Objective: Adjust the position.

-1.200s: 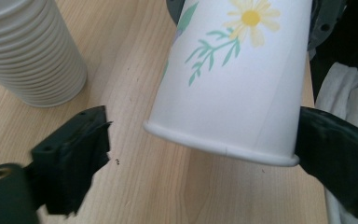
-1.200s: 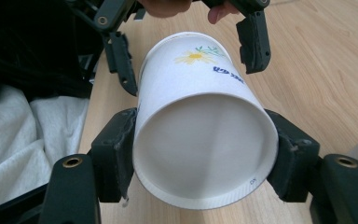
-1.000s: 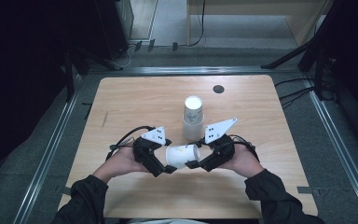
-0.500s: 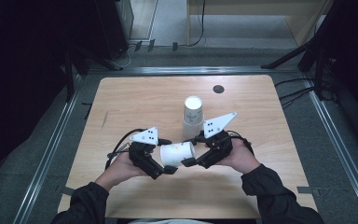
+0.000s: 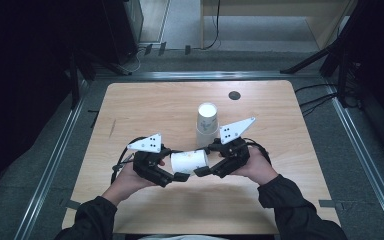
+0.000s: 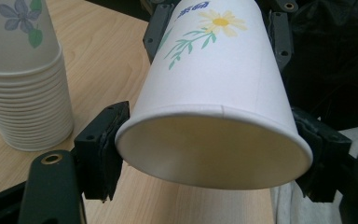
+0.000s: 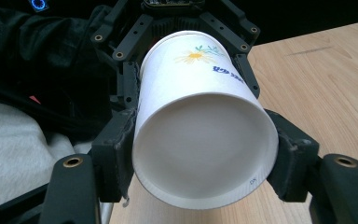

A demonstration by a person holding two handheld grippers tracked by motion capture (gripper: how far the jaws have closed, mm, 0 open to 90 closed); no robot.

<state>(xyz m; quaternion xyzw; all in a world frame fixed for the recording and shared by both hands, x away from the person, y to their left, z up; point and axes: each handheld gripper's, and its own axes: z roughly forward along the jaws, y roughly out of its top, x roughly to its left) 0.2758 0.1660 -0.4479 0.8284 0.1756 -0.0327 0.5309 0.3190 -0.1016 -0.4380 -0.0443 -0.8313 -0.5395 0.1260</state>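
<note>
A: What differs from a moment ago?
B: Little; the paper cup (image 5: 189, 161) sits a touch higher between the hands, near the counter's (image 5: 290, 150) front edge.
A: And the tools?
B: The left tool (image 6: 205, 154) clamps its rim end, the right tool (image 7: 205, 149) its base end. The cup stack (image 5: 207, 125) stands just beyond.

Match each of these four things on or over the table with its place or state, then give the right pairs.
1. paper cup
2. stack of paper cups
3. left gripper
4. dark round disc

A. upside down on the table
B. clamped on the cup's open rim end
C. at the table's far edge
D. held sideways between both grippers

1-D, 2-A, 3-B, 4-C
</note>
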